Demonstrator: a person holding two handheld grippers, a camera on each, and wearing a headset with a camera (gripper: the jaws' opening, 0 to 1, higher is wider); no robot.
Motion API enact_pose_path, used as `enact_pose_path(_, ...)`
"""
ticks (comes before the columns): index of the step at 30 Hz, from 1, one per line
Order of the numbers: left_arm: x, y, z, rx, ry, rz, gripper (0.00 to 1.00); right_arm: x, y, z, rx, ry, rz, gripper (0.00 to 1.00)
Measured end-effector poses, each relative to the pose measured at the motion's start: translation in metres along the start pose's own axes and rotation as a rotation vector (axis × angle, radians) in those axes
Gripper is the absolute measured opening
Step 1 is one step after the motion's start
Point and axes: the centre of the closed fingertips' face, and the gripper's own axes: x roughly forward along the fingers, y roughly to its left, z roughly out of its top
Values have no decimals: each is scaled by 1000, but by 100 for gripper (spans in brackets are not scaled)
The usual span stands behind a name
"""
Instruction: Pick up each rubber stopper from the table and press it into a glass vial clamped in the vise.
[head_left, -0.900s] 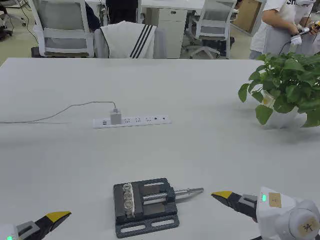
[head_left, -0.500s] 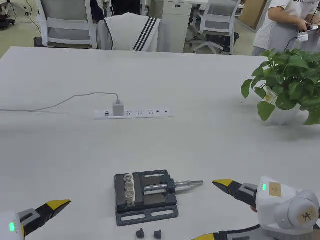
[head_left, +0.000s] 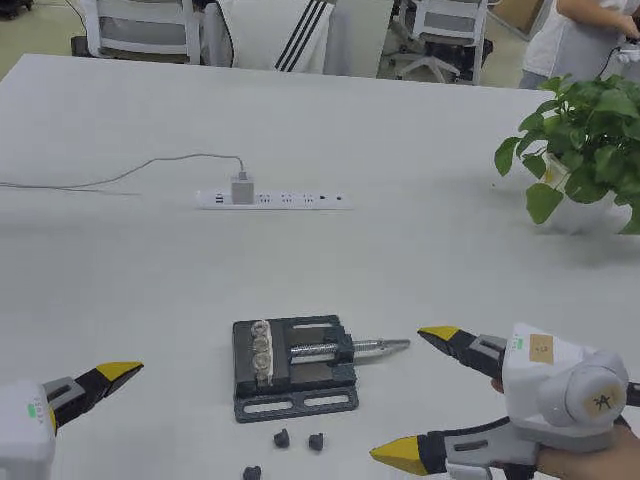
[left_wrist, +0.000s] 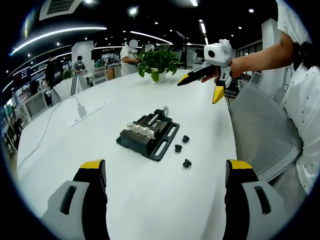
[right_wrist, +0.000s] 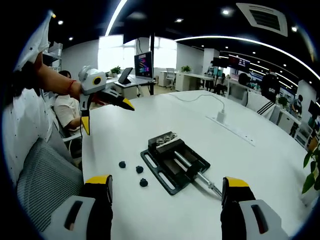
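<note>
A dark vise (head_left: 300, 385) sits near the table's front edge with clear glass vials (head_left: 262, 350) clamped in a row at its left end. Three small black rubber stoppers (head_left: 281, 437) (head_left: 316, 441) (head_left: 252, 472) lie loose just in front of it. My right gripper (head_left: 412, 394) hovers open to the right of the vise, holding nothing. My left gripper (left_wrist: 165, 167) is open and empty, low at the front left; the vise (left_wrist: 147, 134) and stoppers (left_wrist: 177, 148) lie ahead of it. In the right gripper view the vise (right_wrist: 175, 160) and stoppers (right_wrist: 139, 169) lie between its open jaws.
A white power strip (head_left: 290, 200) with a plugged charger (head_left: 242, 189) and a cable lies mid-table. A potted plant (head_left: 585, 140) stands at the right edge. Office chairs (head_left: 140, 25) line the far side, and a person stands at the back right.
The head camera has tilted down, bringing the three stoppers and the right gripper's lower jaw into view. Both grippers stay open; the vise has not moved.
</note>
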Motion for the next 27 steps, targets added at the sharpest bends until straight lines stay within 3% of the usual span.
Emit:
enact_pose_path(11,9,-1,-3,17,15,-29,95,1,-2,-3,9,12,1,88)
enact_pose_path(22,25,-10,-15,102,97,-129,71,1,-4,-3,21,16,-2,86)
enact_pose_path(27,35,-19,-18,146,129,-183,61,-1,-5,-3,26,16,-7,85)
